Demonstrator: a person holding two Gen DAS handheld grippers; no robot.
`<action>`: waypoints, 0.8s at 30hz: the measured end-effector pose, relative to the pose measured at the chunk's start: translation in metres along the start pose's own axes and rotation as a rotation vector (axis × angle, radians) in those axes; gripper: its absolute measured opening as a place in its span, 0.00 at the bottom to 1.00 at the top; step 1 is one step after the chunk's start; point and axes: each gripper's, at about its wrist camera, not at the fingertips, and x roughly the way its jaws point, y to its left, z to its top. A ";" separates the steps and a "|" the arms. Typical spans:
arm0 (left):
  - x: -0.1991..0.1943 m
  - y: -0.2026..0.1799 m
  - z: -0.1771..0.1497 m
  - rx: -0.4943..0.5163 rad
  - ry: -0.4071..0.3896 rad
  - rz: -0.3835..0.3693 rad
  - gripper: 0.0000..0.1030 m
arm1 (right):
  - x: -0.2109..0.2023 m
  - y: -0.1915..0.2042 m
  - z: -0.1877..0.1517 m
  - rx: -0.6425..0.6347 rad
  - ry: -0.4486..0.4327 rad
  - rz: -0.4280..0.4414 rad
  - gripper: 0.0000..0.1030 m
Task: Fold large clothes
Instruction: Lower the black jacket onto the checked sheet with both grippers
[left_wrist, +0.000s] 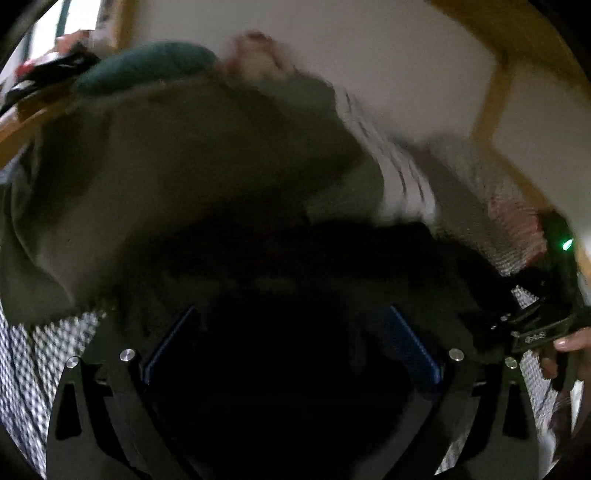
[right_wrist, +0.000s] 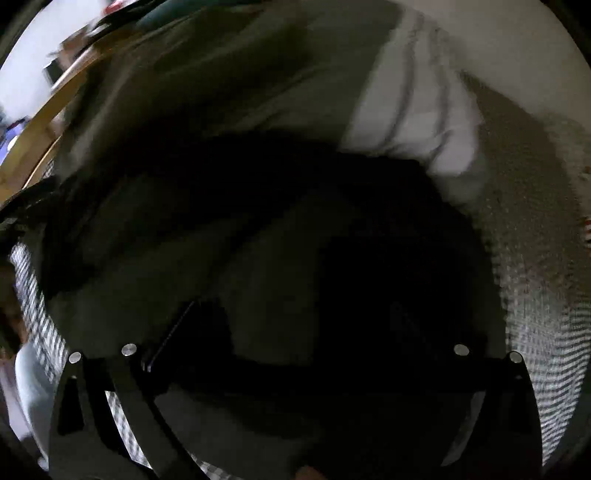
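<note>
A black garment (left_wrist: 288, 266) lies bunched on top of an olive-green garment (left_wrist: 177, 177). My left gripper (left_wrist: 291, 332) is wide open, its blue pads (left_wrist: 410, 343) on either side of the black cloth, which fills the gap. In the right wrist view the black garment (right_wrist: 369, 229) and the olive-green garment (right_wrist: 207, 96) fill the frame. My right gripper (right_wrist: 291, 325) is open, with dark cloth lying between and over its fingers (right_wrist: 170, 332). The right finger is hidden in shadow. The right gripper body with a green light (left_wrist: 557, 266) shows in the left wrist view.
A white striped garment (left_wrist: 402, 177) (right_wrist: 413, 110) and a grey knitted one (left_wrist: 487, 206) (right_wrist: 532, 206) lie behind. A checked cloth (left_wrist: 37, 362) covers the surface. A teal garment (left_wrist: 147, 62) and wooden frame (left_wrist: 495, 103) stand at the back.
</note>
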 end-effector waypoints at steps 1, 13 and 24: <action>0.007 0.004 -0.013 0.010 0.033 0.036 0.96 | 0.006 0.004 -0.009 -0.003 0.011 -0.041 0.97; -0.022 0.030 -0.035 -0.043 0.028 0.167 0.96 | -0.026 -0.005 -0.071 0.192 -0.034 -0.081 0.97; 0.020 0.093 -0.068 -0.187 0.164 0.088 0.96 | 0.016 -0.009 -0.102 0.188 0.013 -0.127 0.97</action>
